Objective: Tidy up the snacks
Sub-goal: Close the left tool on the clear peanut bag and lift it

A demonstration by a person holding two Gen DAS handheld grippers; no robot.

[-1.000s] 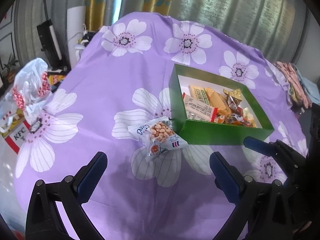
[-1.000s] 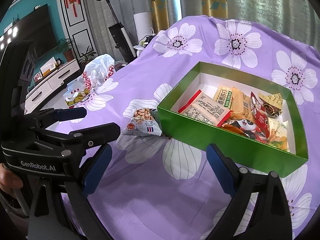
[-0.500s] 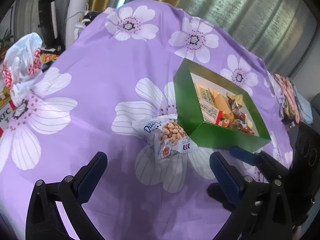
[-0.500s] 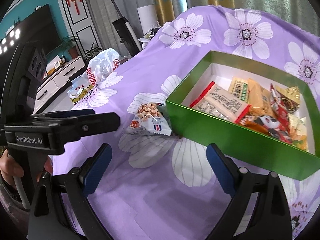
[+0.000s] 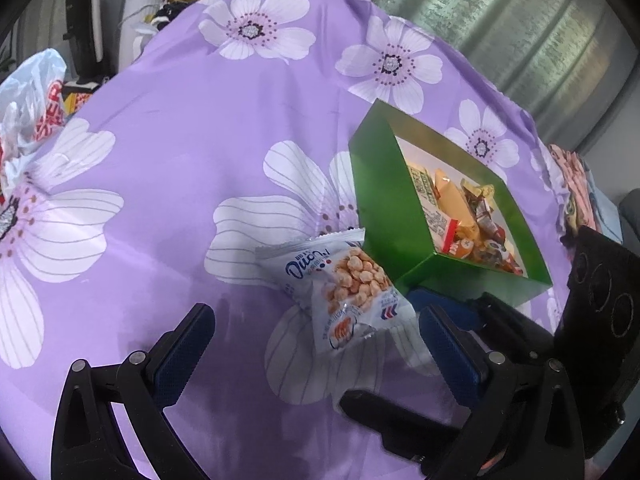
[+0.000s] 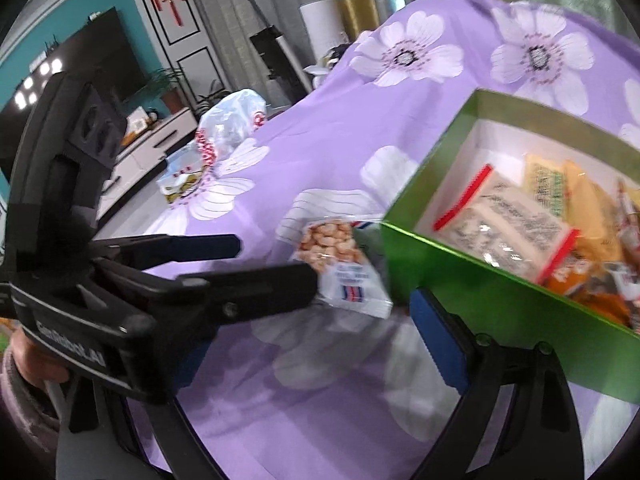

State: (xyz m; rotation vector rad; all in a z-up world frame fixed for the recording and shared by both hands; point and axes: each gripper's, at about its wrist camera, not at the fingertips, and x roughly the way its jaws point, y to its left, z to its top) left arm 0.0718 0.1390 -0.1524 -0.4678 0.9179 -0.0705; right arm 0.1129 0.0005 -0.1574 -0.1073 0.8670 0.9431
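Observation:
A white peanut snack packet point(image 5: 344, 284) lies on the purple flowered cloth against the near corner of a green box point(image 5: 384, 200) that holds several wrapped snacks. My left gripper point(image 5: 316, 352) is open, just short of the packet, with the packet ahead between its fingers. In the right wrist view the packet point(image 6: 340, 264) lies left of the box point(image 6: 500, 296). My right gripper point(image 6: 320, 344) is open and empty beside the box's near wall. Its left finger is hidden behind the left gripper's fingers point(image 6: 240, 292).
A white and red plastic bag point(image 5: 28, 100) lies at the cloth's left edge. Folded cloths point(image 5: 576, 184) lie at the far right. Beyond the table are a TV point(image 6: 80, 72), a low cabinet point(image 6: 140, 156) and an upright vacuum point(image 6: 276, 56).
Both grippers have moved forward and down toward the packet and the box's corner. The packet now lies just ahead of the left fingers. The right view has swung left.

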